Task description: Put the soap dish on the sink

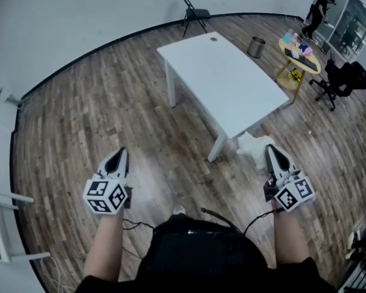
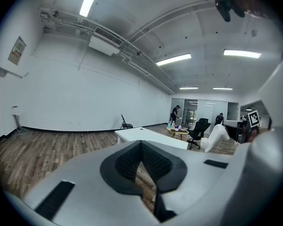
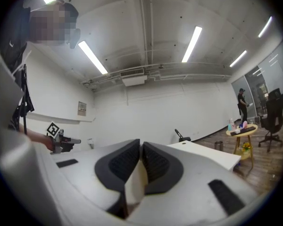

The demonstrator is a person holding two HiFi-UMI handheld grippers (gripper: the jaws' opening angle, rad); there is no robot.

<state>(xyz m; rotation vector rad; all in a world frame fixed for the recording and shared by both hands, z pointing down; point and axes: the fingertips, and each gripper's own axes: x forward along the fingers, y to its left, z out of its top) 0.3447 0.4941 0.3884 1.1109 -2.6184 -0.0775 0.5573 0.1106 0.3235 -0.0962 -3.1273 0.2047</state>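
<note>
My right gripper (image 1: pixel 271 152) is shut on a white soap dish (image 1: pixel 252 144), which sticks out to the left of its tip over the wooden floor. In the right gripper view a pale edge of the soap dish (image 3: pixel 136 182) shows between the dark pads (image 3: pixel 155 164). The left gripper view shows the soap dish (image 2: pixel 217 136) held out at the far right. My left gripper (image 1: pixel 118 159) is held level over the floor, jaws together at the tip with nothing between them. No sink is in view.
A white table (image 1: pixel 226 78) stands just ahead, its near leg close to the soap dish. Beyond it are a folding chair (image 1: pixel 194 12), a metal bin (image 1: pixel 256 46), a round yellow table (image 1: pixel 299 57), a black office chair (image 1: pixel 344 78) and a person (image 1: pixel 317 14). A white frame (image 1: pixel 0 224) is at the left wall.
</note>
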